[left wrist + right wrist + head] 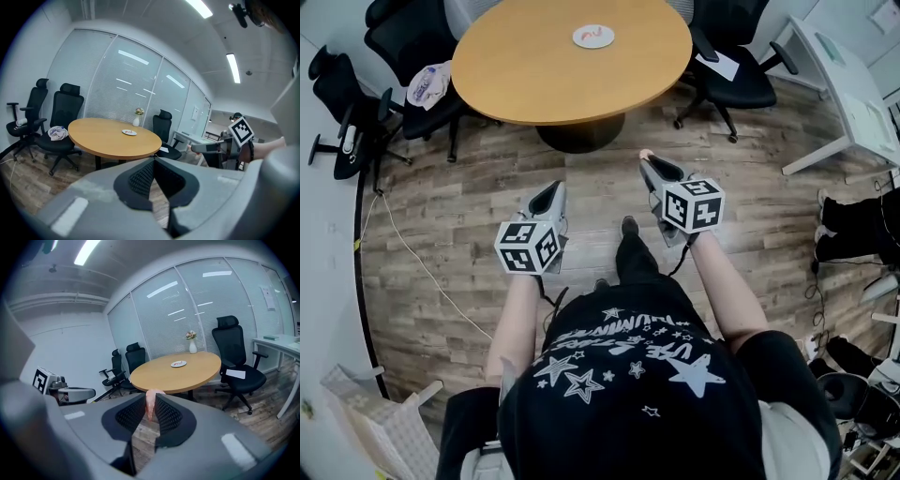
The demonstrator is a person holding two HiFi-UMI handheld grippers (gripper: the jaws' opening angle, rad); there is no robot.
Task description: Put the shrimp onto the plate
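Note:
A pale pink shrimp (150, 404) is pinched between the jaws of my right gripper (151, 401), its tip showing at the jaw tips (646, 155) in the head view. My right gripper (650, 164) is held over the wood floor, short of the round wooden table (534, 66). A small white plate (593, 37) with something red on it lies on the table's far side, and shows as a plate (178, 363) in the right gripper view and a plate (129, 132) in the left. My left gripper (553, 190) is shut with nothing in it, lower and to the left.
Black office chairs (412, 47) stand at the table's left and another chair (741, 75) at its right. A white desk (853, 89) is at far right. A white vase (192, 347) with flowers stands on the table. A cable (403, 244) trails across the floor.

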